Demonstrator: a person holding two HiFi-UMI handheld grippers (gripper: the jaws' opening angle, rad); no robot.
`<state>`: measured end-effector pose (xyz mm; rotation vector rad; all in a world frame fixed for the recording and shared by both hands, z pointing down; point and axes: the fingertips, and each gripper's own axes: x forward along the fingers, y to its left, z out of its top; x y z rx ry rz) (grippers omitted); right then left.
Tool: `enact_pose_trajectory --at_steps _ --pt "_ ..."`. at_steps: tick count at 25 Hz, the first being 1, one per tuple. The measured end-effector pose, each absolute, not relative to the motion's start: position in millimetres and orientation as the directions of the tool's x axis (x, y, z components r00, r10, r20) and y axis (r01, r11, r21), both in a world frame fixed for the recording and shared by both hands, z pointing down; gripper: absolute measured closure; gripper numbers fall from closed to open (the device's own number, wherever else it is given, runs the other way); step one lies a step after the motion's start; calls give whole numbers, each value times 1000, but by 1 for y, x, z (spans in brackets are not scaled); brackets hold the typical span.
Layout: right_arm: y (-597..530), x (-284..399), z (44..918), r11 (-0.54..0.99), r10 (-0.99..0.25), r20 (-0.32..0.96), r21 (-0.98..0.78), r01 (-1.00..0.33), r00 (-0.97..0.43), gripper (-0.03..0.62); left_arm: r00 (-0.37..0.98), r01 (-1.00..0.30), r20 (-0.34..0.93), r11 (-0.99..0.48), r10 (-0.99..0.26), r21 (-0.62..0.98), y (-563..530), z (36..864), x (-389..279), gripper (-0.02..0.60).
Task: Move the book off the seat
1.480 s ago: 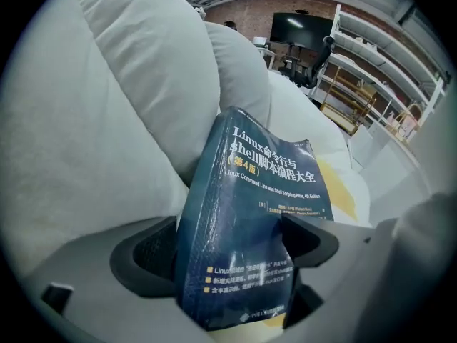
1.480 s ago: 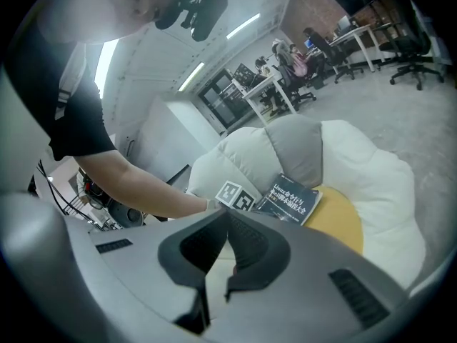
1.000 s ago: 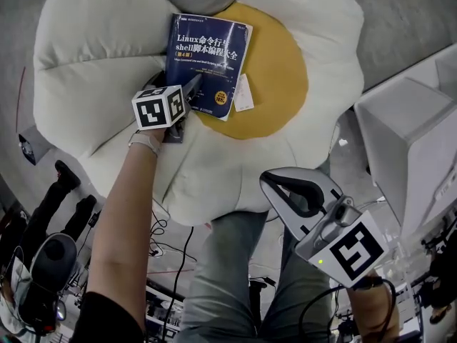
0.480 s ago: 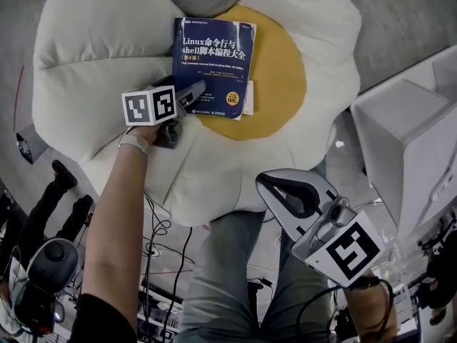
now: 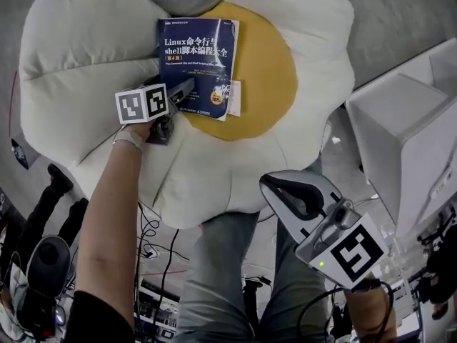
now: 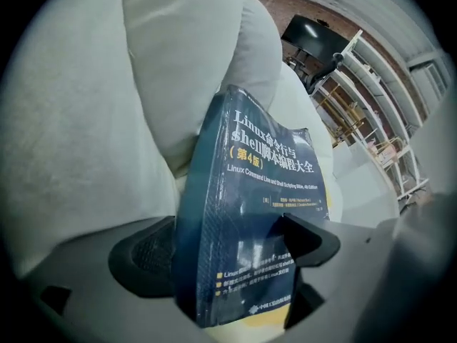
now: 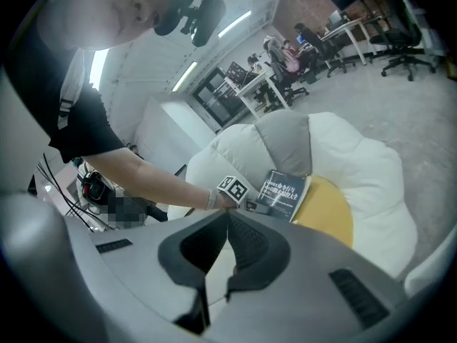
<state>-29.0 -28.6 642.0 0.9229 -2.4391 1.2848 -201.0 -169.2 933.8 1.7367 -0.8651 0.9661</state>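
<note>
Your left gripper (image 5: 184, 90) has its fingers clamped on the book (image 5: 198, 63) at the lower spine corner; the left gripper view shows the spine between them. The book is on the seat (image 5: 86, 56), over its yellow centre (image 5: 265, 70), with open cushion on every side. Your right gripper (image 7: 227, 220) has its fingers together, empty, low and well clear of the seat.

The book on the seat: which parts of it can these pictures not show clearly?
- Head view: the lower left corner of the book lies under the left gripper.
- Left gripper view: its bottom edge is hidden behind the gripper's own body.
- Right gripper view: its cover print is too small to read.
</note>
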Motion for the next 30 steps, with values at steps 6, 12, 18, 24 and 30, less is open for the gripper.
enact_pose_trajectory --at_steps 6,12,18,24,30 --pt "-24 -29 652 394 -420 484 -665 -634 -768 582 555 -807 831 -268 -42 526 -167 944 -195 120" --pt "-24 -33 651 390 -433 481 -663 -640 -762 582 571 -800 819 -256 -46 543 -162 938 -192 173" --pt "-31 -41 637 398 -446 456 -670 -627 -770 582 549 -820 831 -246 -85 517 -159 919 -192 288" --pt "-34 -35 620 405 -464 434 -671 -621 -772 582 520 -848 847 -184 -110 497 -150 897 -185 368" --pt "-45 -17 606 448 -504 416 -623 -641 -757 582 537 -843 825 -148 -178 517 -152 863 -173 379"
